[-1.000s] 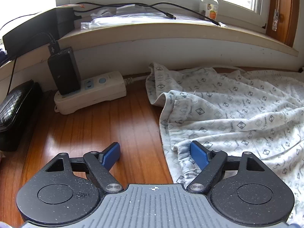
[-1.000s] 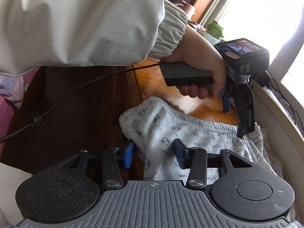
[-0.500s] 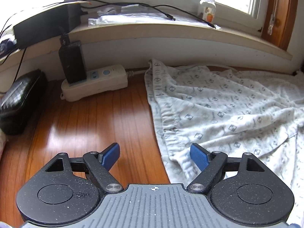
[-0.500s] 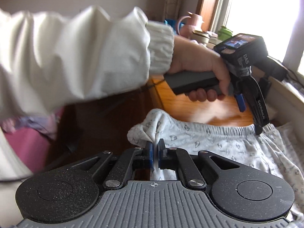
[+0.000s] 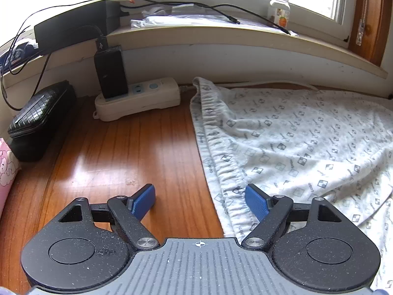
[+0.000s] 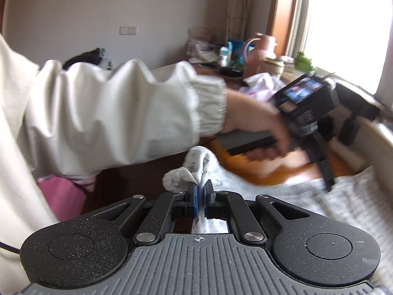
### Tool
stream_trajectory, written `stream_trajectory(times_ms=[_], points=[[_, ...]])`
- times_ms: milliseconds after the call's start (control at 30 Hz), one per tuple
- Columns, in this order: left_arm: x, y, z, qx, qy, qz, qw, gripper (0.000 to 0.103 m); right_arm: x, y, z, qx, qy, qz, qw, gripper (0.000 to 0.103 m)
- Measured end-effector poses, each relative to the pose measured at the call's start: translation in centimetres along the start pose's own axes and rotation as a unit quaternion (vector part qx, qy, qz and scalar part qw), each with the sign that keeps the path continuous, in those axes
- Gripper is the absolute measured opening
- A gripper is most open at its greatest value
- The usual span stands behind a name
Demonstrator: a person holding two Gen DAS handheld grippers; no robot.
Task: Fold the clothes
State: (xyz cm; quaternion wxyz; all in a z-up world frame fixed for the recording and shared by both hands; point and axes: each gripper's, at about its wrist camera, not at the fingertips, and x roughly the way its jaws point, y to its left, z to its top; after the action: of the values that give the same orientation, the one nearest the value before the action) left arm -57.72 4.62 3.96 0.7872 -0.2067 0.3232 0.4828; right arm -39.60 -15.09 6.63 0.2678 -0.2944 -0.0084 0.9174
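Note:
White patterned pajama pants (image 5: 294,145) lie spread on the wooden table (image 5: 122,162), waistband edge toward me. My left gripper (image 5: 200,198) is open, low over the table; its right finger rests over the waistband edge, its left over bare wood. In the right wrist view, my right gripper (image 6: 202,191) is shut on a bunched corner of the pants (image 6: 194,169) and holds it lifted. The left gripper (image 6: 316,127), in the person's hand, shows blurred beyond it.
A white power strip (image 5: 137,100) with a black adapter (image 5: 110,73) stands against the wall. A black case (image 5: 39,120) lies at the left. The windowsill holds cables and a small bottle (image 5: 278,9). A pink item (image 5: 6,169) sits at the left edge.
My right gripper closed on the corner of the pants and lifted it. The left gripper pulled back and the cloth now lies flatter.

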Motion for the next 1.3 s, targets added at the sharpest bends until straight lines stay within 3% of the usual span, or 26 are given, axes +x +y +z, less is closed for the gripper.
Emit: stream_trajectory(times_ms=[200,433,633,767,933,967,1000,1033,1067,1300], points=[[-0.2,1.0,0.2,-0.022,-0.01,0.013,0.9996,0.083,-0.2,-4.0,1.4,-0.044,0.021,-0.062,0.997,0.006],[-2.1,2.9,0.3,-0.051,-0.042,0.036,0.9972,0.083,0.6,-9.9,2.6,-0.103,0.054,-0.13,0.985,0.005],[-3.7,4.1,0.2,-0.067,-0.066,0.037,0.9949,0.083,4.4,-15.8,4.0,-0.184,0.078,-0.2,0.959,0.005],[-4.1,4.7,-0.3,-0.073,-0.073,0.024,0.9944,0.083,8.7,-20.5,4.3,-0.198,0.088,-0.25,0.944,0.005],[-4.0,4.5,-0.8,-0.076,-0.074,0.019,0.9942,0.083,14.2,-25.4,3.0,-0.181,0.099,-0.316,0.926,0.009],[-4.0,4.3,-0.9,-0.074,-0.074,0.016,0.9944,0.083,14.7,-26.1,2.6,-0.165,0.104,-0.318,0.928,0.011],[-4.0,4.1,-0.9,-0.073,-0.074,0.013,0.9945,0.083,15.0,-26.6,2.1,-0.149,0.107,-0.318,0.93,0.02],[-4.0,3.6,-0.8,-0.067,-0.075,0.01,0.9949,0.084,15.2,-27.2,1.7,-0.133,0.11,-0.318,0.932,0.036],[-4.1,3.2,-0.7,-0.062,-0.076,0.007,0.9952,0.084,15.0,-27.6,1.3,-0.113,0.105,-0.314,0.937,0.042],[-2.6,-1.0,1.0,-0.02,-0.087,-0.024,0.9957,0.083,8.0,-29.1,-1.0,0.035,0.077,-0.285,0.955,0.043]])
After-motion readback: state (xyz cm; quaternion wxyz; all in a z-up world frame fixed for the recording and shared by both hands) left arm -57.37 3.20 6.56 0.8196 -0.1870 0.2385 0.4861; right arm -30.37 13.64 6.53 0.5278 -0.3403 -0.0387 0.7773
